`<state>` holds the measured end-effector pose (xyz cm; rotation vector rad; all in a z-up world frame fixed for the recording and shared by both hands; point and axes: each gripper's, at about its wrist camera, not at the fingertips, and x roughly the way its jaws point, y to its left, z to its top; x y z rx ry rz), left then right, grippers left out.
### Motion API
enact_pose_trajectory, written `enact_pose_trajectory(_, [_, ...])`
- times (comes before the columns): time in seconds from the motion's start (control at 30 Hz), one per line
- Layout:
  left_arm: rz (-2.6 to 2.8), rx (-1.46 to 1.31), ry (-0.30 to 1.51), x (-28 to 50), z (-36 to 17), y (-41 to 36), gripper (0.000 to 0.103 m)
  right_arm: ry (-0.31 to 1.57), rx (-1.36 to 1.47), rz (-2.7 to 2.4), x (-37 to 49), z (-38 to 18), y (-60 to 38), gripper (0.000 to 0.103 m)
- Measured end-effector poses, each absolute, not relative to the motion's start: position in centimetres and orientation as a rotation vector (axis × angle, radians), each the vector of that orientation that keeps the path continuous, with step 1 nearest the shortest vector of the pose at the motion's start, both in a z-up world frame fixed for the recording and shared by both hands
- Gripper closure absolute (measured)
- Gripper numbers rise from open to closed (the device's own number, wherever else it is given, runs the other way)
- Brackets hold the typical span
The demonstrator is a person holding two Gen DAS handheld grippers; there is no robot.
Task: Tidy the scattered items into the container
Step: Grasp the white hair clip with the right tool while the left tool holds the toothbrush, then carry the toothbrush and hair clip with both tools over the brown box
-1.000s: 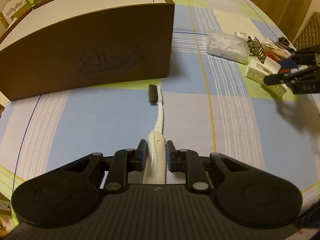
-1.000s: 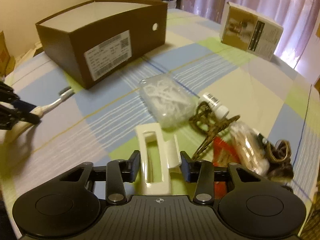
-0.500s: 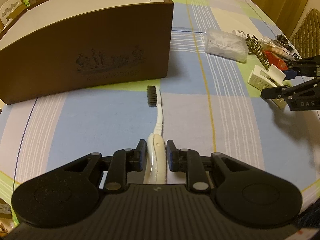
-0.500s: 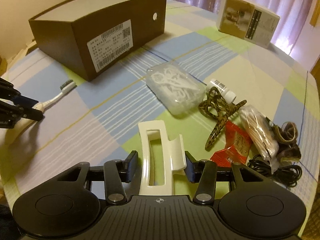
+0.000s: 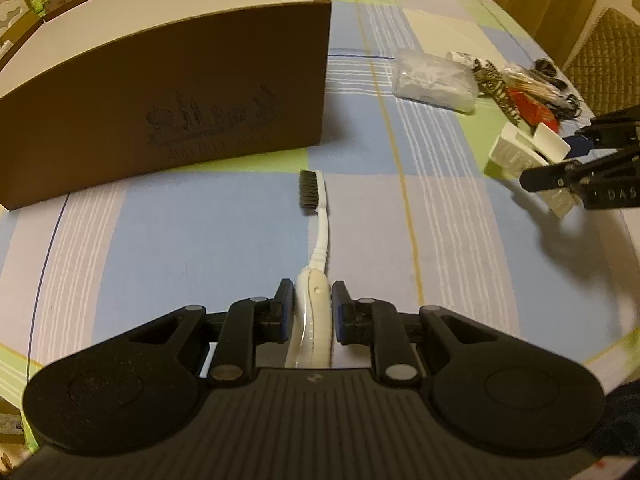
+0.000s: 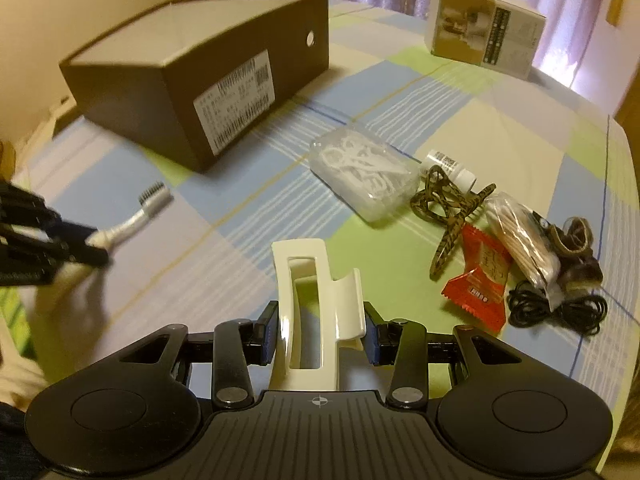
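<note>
Left wrist view: the left gripper has its fingers pinching the thick white handle of a toothbrush, whose dark bristled head points toward the brown box and lies near its front wall without touching it. The box stands open-topped on the checked cloth of the worktop. Right wrist view: the right gripper has its fingers clamped on a cream hair clip, which juts forward over the cloth. Beyond it lie a clear floss-pick case, a small white bottle, a patterned clip, a red sachet, a bag of cotton swabs and a black cord, clustered together and well apart from the box. A printed carton stands at the far edge.
</note>
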<state>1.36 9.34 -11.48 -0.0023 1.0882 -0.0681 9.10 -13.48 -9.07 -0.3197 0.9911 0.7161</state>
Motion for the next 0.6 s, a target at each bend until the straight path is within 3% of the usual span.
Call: enact_pose_trajectory(0.6, [-0.166, -0.051, 0.890, 0.2, -1.8, 12.8, 0.087, 0.927, -0.169, 0.744, 7.3, -2.3, -10.4, 0.065])
